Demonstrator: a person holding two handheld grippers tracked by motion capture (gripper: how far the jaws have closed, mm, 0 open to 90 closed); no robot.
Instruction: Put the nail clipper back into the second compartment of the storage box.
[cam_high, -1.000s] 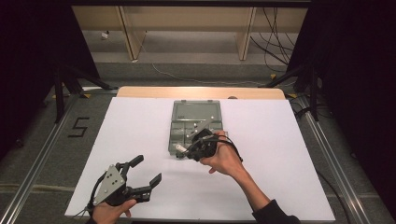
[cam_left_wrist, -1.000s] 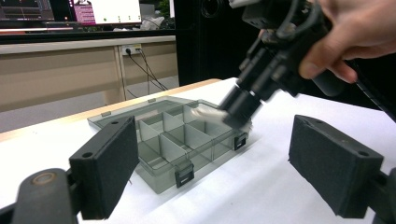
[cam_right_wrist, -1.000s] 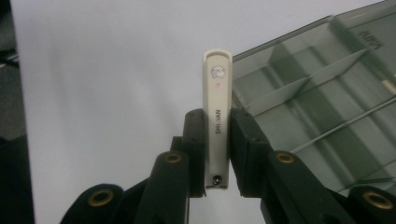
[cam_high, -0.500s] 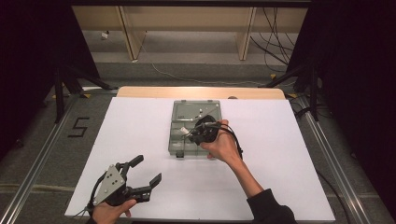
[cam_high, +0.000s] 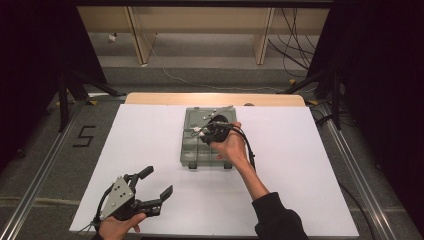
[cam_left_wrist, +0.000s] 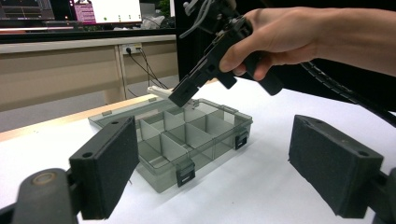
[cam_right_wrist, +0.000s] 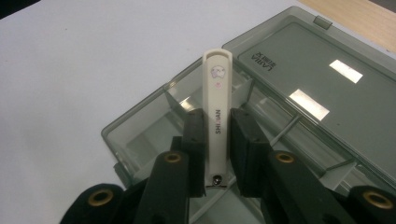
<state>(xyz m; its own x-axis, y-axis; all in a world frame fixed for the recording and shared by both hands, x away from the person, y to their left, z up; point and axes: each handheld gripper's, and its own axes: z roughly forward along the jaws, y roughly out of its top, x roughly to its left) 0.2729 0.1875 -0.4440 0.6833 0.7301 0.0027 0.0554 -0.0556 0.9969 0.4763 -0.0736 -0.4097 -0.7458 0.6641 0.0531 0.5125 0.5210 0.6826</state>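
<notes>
Cream plastic is what my right gripper (cam_high: 209, 131) carries: a nail clipper (cam_high: 200, 132), pinched between its pads.

High view: since a second ago my right hand has travelled from the near edge of the grey compartment box (cam_high: 190, 150) to above its middle, toward the far edge of the table (cam_high: 310, 165). My left gripper (cam_high: 152, 187) has stayed by the near left corner, jaws spread, holding nothing.

Left gripper view: my own pads (cam_left_wrist: 111, 163) stand wide apart; beyond them the right gripper (cam_left_wrist: 184, 93) hangs just above the box's (cam_left_wrist: 187, 140) open compartments, not touching.

Right gripper view: the clipper (cam_right_wrist: 217, 116) is clamped lengthwise, its tip over the divided cells (cam_right_wrist: 154, 135), the open lid (cam_right_wrist: 322, 88) lying flat behind.

Judgement: carry nearly done; lowering into a cell and letting go remain.
</notes>
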